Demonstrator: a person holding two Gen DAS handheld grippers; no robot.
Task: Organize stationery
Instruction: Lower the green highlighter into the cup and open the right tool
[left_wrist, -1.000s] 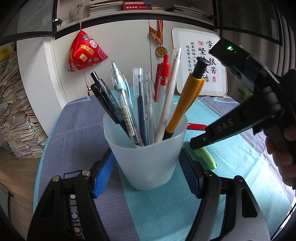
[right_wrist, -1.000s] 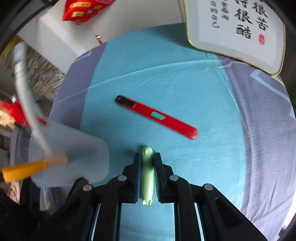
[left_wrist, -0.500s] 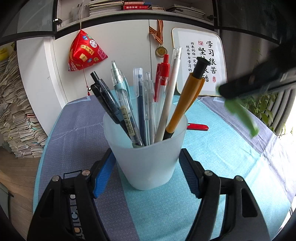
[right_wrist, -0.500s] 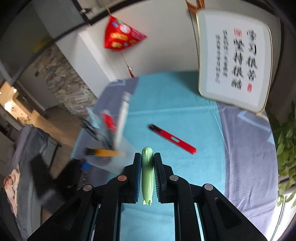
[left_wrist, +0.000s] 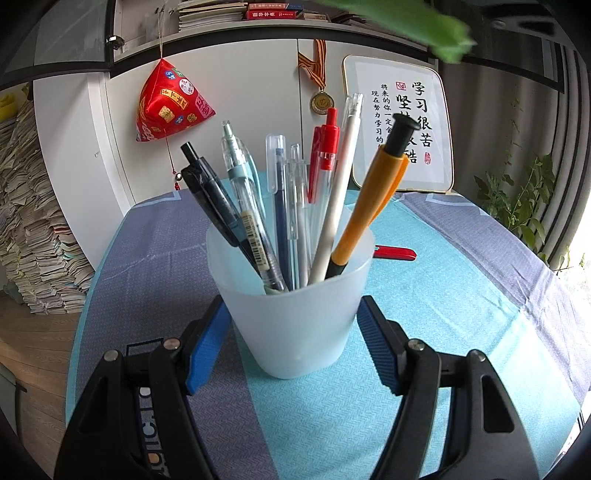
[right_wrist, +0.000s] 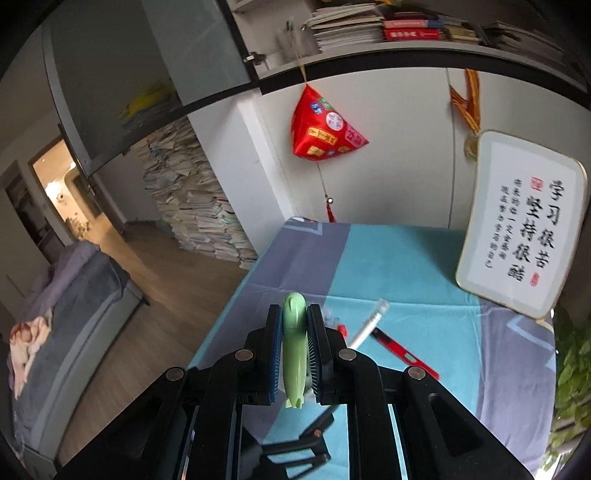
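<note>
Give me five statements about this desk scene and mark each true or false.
1. The right gripper is shut on a green pen. True.
2. The translucent cup is empty. False: it holds several pens, among them an orange pen.
3. The left gripper has its fingers on either side of the cup. True.
4. A red utility knife stands in the cup. False: it lies on the tablecloth behind the cup.
5. The framed calligraphy lies flat on the table. False: it stands upright.
</note>
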